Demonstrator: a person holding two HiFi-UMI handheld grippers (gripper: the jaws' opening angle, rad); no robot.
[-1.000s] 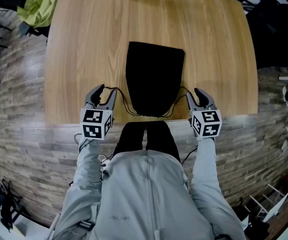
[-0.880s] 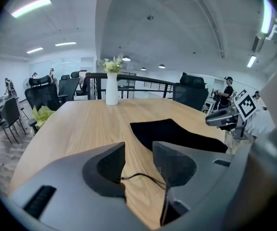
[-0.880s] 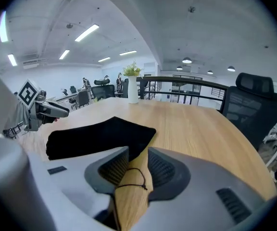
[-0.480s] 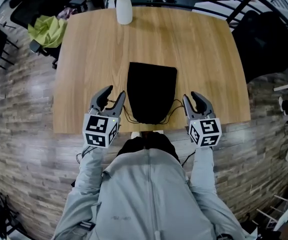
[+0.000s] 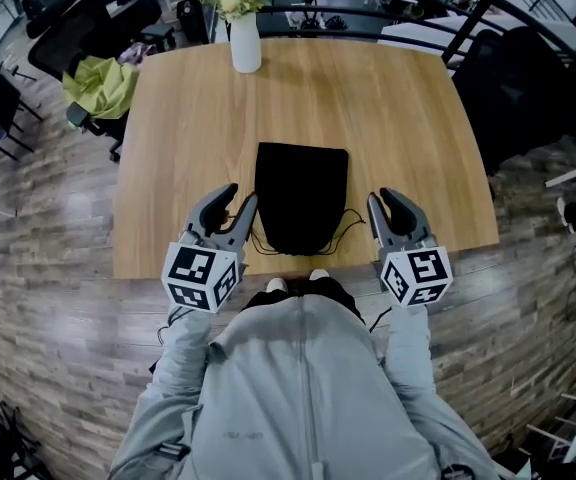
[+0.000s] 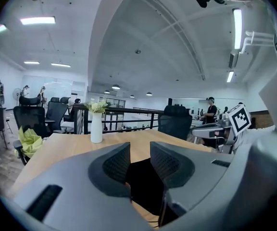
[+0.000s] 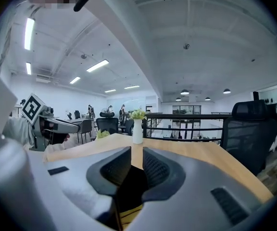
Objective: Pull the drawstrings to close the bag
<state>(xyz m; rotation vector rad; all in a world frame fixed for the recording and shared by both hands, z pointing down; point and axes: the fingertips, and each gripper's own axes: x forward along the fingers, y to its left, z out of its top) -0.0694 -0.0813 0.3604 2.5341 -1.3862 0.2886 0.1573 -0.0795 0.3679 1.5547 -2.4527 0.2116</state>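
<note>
Black bag betw. left hand-held gripper & right hand-held gripper; jaws apart, closing, seemingly empty.

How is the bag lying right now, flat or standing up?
Flat. In the head view the black bag lies spread on the table, with its drawstrings looping slack from its near end.

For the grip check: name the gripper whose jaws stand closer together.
The right gripper: the gap between its closing jaws is slimmer than on the left gripper, also closing. No drawstring shows between either pair.
</note>
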